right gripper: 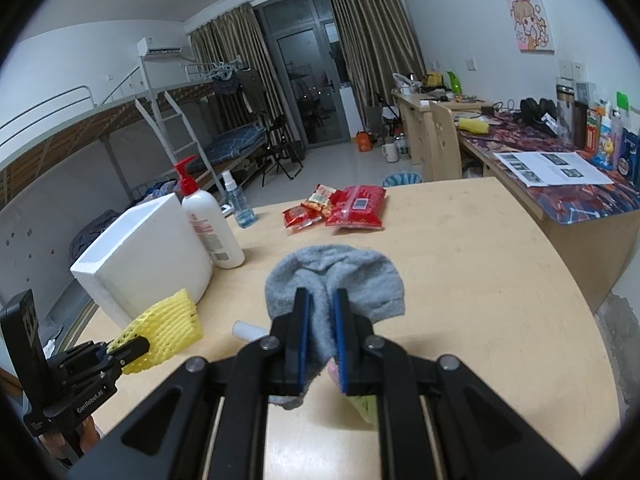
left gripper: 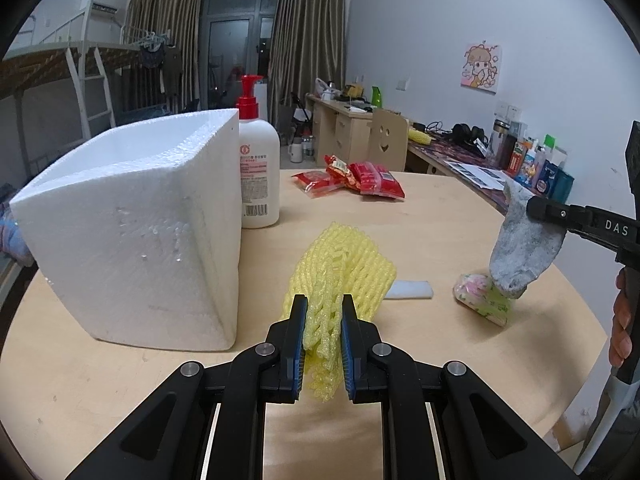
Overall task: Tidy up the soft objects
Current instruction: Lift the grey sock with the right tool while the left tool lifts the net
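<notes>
My left gripper [left gripper: 323,312] is shut on a yellow foam net sleeve [left gripper: 340,264] and holds it just above the table; it also shows in the right wrist view [right gripper: 164,330]. My right gripper [right gripper: 320,308] is shut on a grey sock [right gripper: 336,276], which hangs above the table in the left wrist view [left gripper: 520,248]. A white foam box [left gripper: 132,216] stands open-topped at the left, close beside the yellow net. A small pink-and-green packet [left gripper: 480,298] lies under the sock. A white soft piece [left gripper: 410,290] lies on the table.
A white pump bottle with a red top [left gripper: 258,164] stands behind the box. Red snack packets [left gripper: 360,180] lie at the far side of the round wooden table [left gripper: 440,220]. A small spray bottle [right gripper: 240,204] stands near the far edge. A cluttered desk [right gripper: 560,168] is at the right.
</notes>
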`<state>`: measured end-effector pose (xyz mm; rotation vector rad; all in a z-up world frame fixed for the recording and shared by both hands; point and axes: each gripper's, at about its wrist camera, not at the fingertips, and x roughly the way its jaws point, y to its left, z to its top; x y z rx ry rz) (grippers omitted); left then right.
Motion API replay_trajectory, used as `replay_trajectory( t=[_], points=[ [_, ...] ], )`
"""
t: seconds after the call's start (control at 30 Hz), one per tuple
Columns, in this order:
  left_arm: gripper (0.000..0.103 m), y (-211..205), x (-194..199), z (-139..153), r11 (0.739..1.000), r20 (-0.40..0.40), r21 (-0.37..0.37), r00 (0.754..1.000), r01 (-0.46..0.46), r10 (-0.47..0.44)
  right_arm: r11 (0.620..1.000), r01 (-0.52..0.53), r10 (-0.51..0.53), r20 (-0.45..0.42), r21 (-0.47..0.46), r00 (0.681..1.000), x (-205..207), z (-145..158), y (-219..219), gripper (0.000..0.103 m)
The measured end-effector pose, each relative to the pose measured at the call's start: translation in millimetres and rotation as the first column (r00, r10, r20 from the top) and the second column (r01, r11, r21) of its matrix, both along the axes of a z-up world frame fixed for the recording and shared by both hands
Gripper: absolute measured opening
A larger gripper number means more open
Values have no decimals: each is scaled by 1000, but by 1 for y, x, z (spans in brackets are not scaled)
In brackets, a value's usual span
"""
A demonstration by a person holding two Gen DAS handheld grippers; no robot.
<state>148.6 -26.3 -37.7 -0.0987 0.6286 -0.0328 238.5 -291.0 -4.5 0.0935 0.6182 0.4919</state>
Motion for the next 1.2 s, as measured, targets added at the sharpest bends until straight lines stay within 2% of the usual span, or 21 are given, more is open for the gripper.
replay_trajectory(
  t=[0.53,1.2],
  points=[
    [16,-10,-40,9,1000,39,19,999,12,-13,1000,4,-4,54,-4,999,-55,4,-1,14],
    [16,1,-123,21,998,125,61,992,7,-14,999,-40,38,143,11,989,-122,10,24,14]
  ],
)
